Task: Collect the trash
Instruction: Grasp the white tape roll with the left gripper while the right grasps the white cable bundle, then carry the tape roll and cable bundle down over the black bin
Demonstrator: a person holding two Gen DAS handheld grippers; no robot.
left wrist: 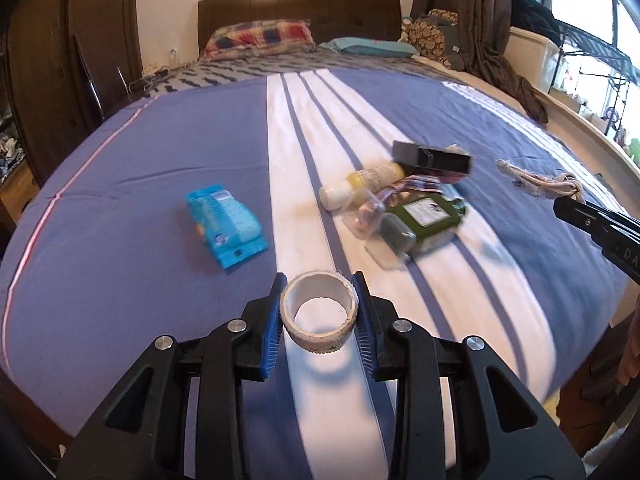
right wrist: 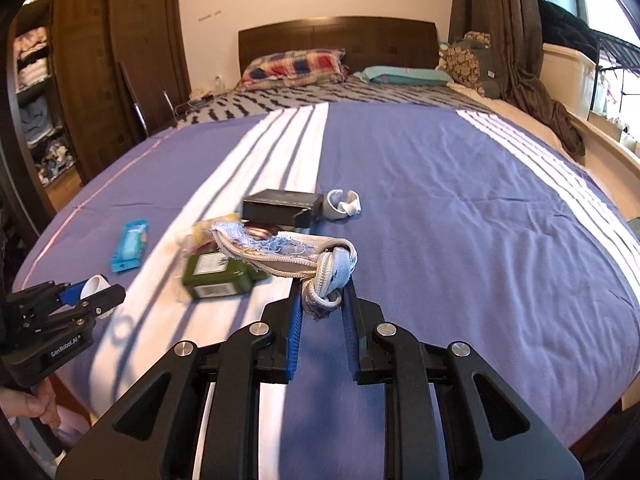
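Note:
My left gripper (left wrist: 319, 280) is shut on a nearly spent tape roll (left wrist: 319, 314), a white ring held above the bed; it shows again at the left gripper (right wrist: 96, 286) in the right wrist view. My right gripper (right wrist: 322, 292) is shut on a frayed cloth strip with a zipper (right wrist: 288, 254), lifted off the blanket; the same strip (left wrist: 536, 180) hangs from its fingers in the left wrist view. On the blanket lie a blue wipes pack (left wrist: 226, 226), a yellow bottle (left wrist: 362, 184), a green bottle (left wrist: 424, 220), a black box (left wrist: 432, 158) and a broken white ring (right wrist: 342, 204).
The bed carries a purple blanket with white stripes (left wrist: 140, 168). Pillows (left wrist: 260, 38) lie at the wooden headboard. A dark wardrobe (right wrist: 100, 60) stands left of the bed; a curtain (right wrist: 492, 20) and a window shelf run along the right. A hand (right wrist: 36, 404) grips the left tool.

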